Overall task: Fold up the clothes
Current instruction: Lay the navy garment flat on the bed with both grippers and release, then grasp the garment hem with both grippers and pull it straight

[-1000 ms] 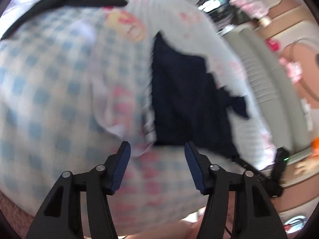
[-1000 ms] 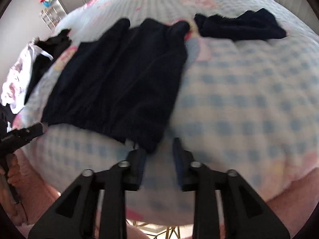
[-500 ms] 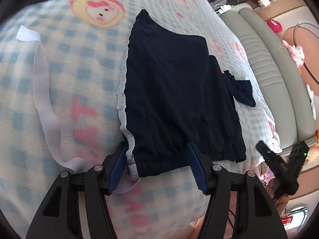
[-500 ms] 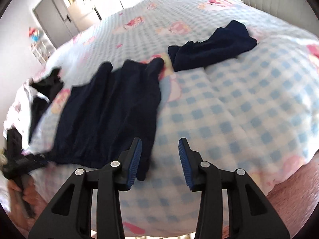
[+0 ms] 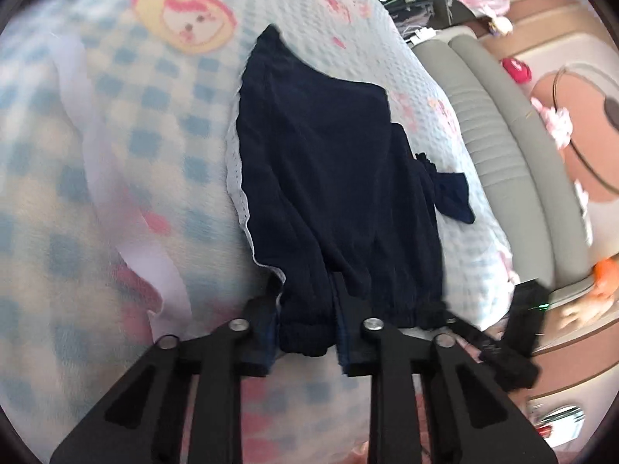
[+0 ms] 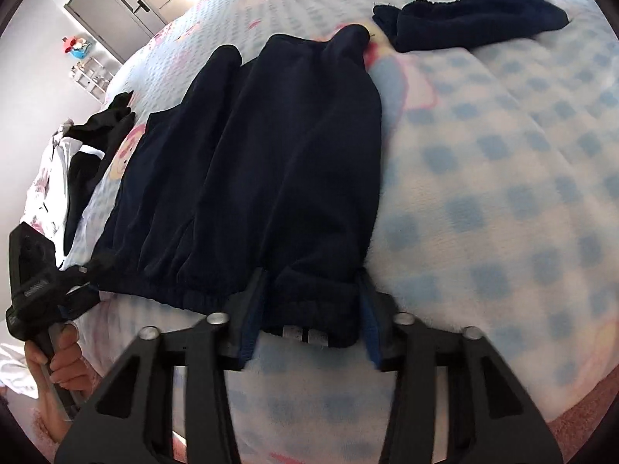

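Note:
Navy shorts point(image 5: 329, 178) lie flat on a blue-and-white checked blanket point(image 5: 116, 154), elastic waistband toward me; they also show in the right wrist view point(image 6: 271, 162). My left gripper point(image 5: 305, 332) straddles one waistband corner, its jaws closed in on the bunched fabric. My right gripper point(image 6: 309, 321) straddles the other waistband corner point(image 6: 317, 309), jaws apart with the fabric between them. The left gripper also shows at the left edge of the right wrist view point(image 6: 46, 290).
A second navy garment point(image 6: 472, 19) lies beyond the shorts, also in the left wrist view point(image 5: 448, 193). A black-and-white garment pile point(image 6: 85, 147) lies at the left. A white strap point(image 5: 108, 162) lies on the blanket. A grey headboard point(image 5: 514, 147) lies to the right.
Both grippers moved forward onto the waistband. The left jaws narrowed onto its corner; the right jaws now bracket the other corner.

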Motion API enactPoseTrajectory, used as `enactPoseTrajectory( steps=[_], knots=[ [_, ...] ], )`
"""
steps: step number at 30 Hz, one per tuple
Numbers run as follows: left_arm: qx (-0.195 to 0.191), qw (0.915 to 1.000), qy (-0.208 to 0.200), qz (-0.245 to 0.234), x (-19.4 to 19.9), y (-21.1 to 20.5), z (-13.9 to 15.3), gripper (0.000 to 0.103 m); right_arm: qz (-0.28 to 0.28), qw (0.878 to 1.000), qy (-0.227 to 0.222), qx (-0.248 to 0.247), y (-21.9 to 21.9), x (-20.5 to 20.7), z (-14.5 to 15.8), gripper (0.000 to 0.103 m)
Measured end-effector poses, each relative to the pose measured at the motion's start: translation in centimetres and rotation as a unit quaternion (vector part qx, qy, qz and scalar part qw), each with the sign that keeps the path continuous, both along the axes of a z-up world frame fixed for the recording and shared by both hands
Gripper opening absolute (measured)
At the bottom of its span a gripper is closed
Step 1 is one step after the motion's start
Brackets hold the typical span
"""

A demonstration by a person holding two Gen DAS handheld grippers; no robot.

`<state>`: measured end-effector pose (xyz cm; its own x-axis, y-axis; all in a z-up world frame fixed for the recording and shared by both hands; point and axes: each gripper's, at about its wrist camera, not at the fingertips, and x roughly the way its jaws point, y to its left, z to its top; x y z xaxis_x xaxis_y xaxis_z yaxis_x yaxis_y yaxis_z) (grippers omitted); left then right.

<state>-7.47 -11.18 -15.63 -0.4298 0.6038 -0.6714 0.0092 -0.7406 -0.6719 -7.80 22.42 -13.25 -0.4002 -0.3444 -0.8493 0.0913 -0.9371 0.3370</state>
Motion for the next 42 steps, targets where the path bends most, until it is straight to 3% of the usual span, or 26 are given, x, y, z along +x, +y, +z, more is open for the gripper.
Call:
enactPoseTrajectory(
  steps=[2, 6, 10, 12, 14, 15, 20, 23, 27, 30, 31, 35, 36, 37, 38, 42],
  knots=[
    [-0.02, 0.9996, 0.019, -0.005, 0.6, 0.6, 1.5, 0.017, 0.009, 1.0, 0.02, 0.005, -0.1, 0.7, 1.4, 0.012],
    [-0.052, 0.9974, 0.048, -0.016, 2.8, 1.4, 4.7, 0.016, 0.022, 0.998, 0.057, 0.008, 0.2, 2.9, 4.9, 0.01],
    [-0.04, 0.9979, 0.038, -0.033, 5.4, 1.7, 5.2, 0.017, 0.032, 0.996, 0.077, 0.008, 0.7, 5.8, 7.1, 0.01],
    [-0.041, 0.9981, 0.021, -0.041, 5.9, 2.1, 4.4, 0.021, 0.034, 0.998, 0.052, 0.016, 0.9, 6.4, 6.0, 0.011],
    [-0.051, 0.9976, -0.022, -0.042, 6.0, 2.0, 2.7, 0.022, 0.036, 0.999, 0.008, 0.029, 0.9, 6.6, 3.9, 0.017],
    [-0.057, 0.9966, -0.044, -0.042, 6.0, 1.9, 1.9, 0.027, 0.036, 0.999, 0.009, 0.03, 1.1, 6.8, 4.1, 0.017],
    [-0.039, 0.9983, 0.017, -0.038, 6.3, 0.1, 4.9, 0.046, 0.033, 0.997, 0.06, 0.042, 1.8, 7.8, 7.7, 0.024],
    [-0.075, 0.9964, 0.03, -0.024, 4.3, -1.6, 5.5, 0.046, 0.03, 0.992, 0.092, 0.075, 2.0, 6.5, 9.2, 0.024],
    [-0.098, 0.9943, 0.04, -0.011, -0.4, -2.0, 5.8, 0.046, 0.025, 0.995, 0.087, 0.045, 2.2, 3.2, 9.9, 0.024],
    [-0.123, 0.9918, 0.033, 0.006, -4.5, -3.3, 4.8, 0.046, 0.05, 0.989, 0.114, 0.077, -0.2, 0.8, 10.5, 0.024],
    [-0.121, 0.9923, 0.027, 0.008, -5.8, -3.0, 4.2, 0.046, 0.059, 0.987, 0.123, 0.089, -1.1, 0.1, 10.6, 0.024],
    [-0.103, 0.9945, 0.005, 0.016, -10.0, -2.0, 2.0, 0.048, 0.085, 0.992, 0.085, 0.043, -3.8, -3.0, 8.7, 0.024],
    [-0.092, 0.9956, 0.002, 0.015, -10.6, -2.0, 1.5, 0.043, 0.09, 0.992, 0.077, 0.045, -4.5, -3.6, 8.0, 0.024],
    [-0.093, 0.9957, 0.006, 0.007, -10.9, -1.7, 1.3, 0.029, 0.095, 0.991, 0.073, 0.054, -5.2, -4.1, 7.3, 0.024],
    [-0.111, 0.9937, 0.013, 0.0, -10.9, -0.8, 1.3, 0.004, 0.102, 0.991, 0.067, 0.059, -5.9, -4.5, 6.6, 0.024],
    [-0.151, 0.9869, 0.056, 0.002, -9.7, -0.1, 3.4, 0.004, 0.119, 0.99, 0.046, 0.064, -7.7, -6.0, 4.6, 0.024]
  ],
)
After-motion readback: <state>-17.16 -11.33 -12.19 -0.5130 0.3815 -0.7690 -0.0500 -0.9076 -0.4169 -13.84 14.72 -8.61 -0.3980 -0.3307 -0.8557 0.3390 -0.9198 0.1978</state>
